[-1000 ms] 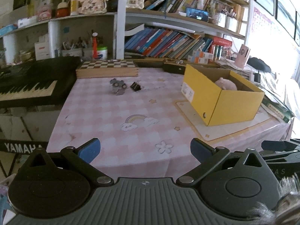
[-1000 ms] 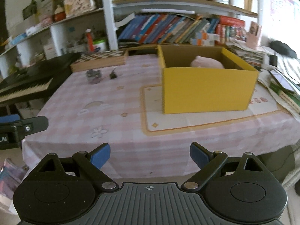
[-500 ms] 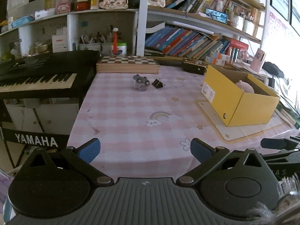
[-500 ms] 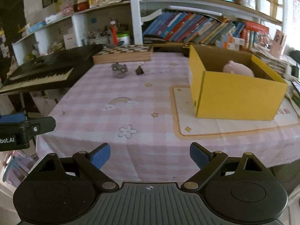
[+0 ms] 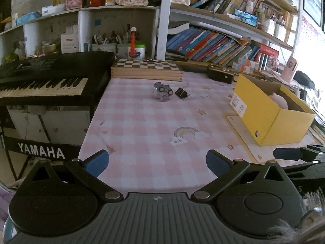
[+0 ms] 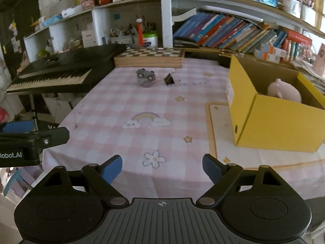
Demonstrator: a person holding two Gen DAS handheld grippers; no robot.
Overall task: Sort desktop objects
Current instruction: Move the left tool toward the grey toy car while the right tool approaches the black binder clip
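Observation:
On the pink checked tablecloth, a small grey toy car (image 5: 162, 88) (image 6: 145, 74) lies at the far side with a black binder clip (image 5: 181, 92) (image 6: 169, 79) just to its right. A yellow cardboard box (image 5: 270, 109) (image 6: 278, 120) stands on the right and holds a pink plush toy (image 5: 279, 99) (image 6: 284, 90). My left gripper (image 5: 157, 159) hovers over the near table edge, open and empty. My right gripper (image 6: 162, 165) is also near the front edge; its jaws are closing a little with nothing between them, and they still stand wide.
A black keyboard (image 5: 46, 81) sits left of the table. A chessboard box (image 5: 147, 68) lies along the back edge, with a dark case (image 5: 220, 75) beside it. Crowded bookshelves (image 5: 213, 44) rise behind. A cream mat (image 6: 223, 152) lies under the box.
Both views have swung left: the yellow box slid toward the right and the keyboard came further into view. The right gripper's blue pads have drawn slightly closer together.

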